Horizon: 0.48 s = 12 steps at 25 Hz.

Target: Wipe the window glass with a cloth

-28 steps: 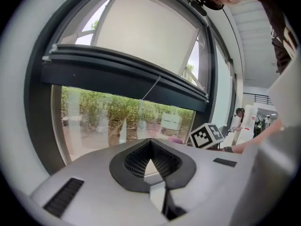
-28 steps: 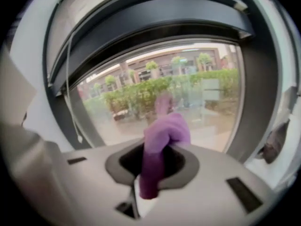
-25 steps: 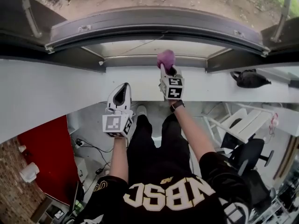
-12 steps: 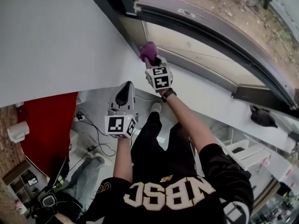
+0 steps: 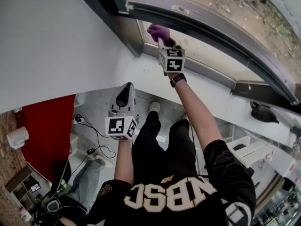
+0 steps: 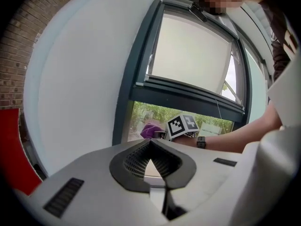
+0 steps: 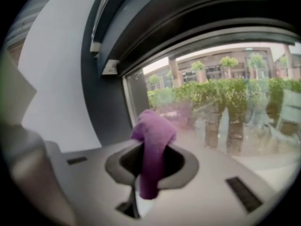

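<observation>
My right gripper [image 5: 163, 40] is raised to the window glass [image 5: 207, 55] and shut on a purple cloth [image 5: 158, 31]. The cloth [image 7: 153, 138] bulges out of the jaws and sits at the left end of the glass [image 7: 225, 112], close to the dark frame upright [image 7: 110, 93]; whether it touches the glass I cannot tell. My left gripper [image 5: 125, 92] hangs lower and to the left, off the window, its jaws closed with nothing between them. In the left gripper view [image 6: 150, 160] the cloth [image 6: 150, 130] and the right gripper's marker cube [image 6: 182, 125] show ahead.
A white wall [image 5: 51, 46] runs left of the window. A dark blind rail [image 6: 188, 95] crosses above the glass. A black bag [image 5: 263, 114] lies on the sill to the right. Cables [image 5: 91, 149] lie on the floor below, beside a red panel [image 5: 42, 131].
My right gripper has carried the cloth leftward along the glass, from the middle to the left frame edge. Both gripper views have swung left; the left gripper stays shut and low.
</observation>
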Tool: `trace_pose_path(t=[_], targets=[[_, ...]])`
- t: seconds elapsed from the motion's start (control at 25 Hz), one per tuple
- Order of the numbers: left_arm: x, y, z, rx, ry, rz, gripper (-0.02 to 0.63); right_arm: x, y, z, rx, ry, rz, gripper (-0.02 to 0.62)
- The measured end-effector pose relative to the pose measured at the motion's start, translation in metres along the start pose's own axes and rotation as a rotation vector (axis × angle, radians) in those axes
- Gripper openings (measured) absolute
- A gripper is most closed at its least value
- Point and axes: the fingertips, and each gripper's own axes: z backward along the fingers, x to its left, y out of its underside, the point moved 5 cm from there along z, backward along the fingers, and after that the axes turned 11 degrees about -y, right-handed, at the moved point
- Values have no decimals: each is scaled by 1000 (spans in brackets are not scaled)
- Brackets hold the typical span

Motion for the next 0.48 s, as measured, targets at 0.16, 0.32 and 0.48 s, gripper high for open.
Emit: trace_pose_path(t=[0.16,0.32,0.48], targets=[[-51,4,-19,16,88,-21,20,-58,17,60,-24,96,-47,67],[-134,18,-42,44,228,-73,20,-129,38,137,-54,198,-74,67],[-221,35,-49,77,368,-122,20,-203,68,220,-68,332,-136,67]])
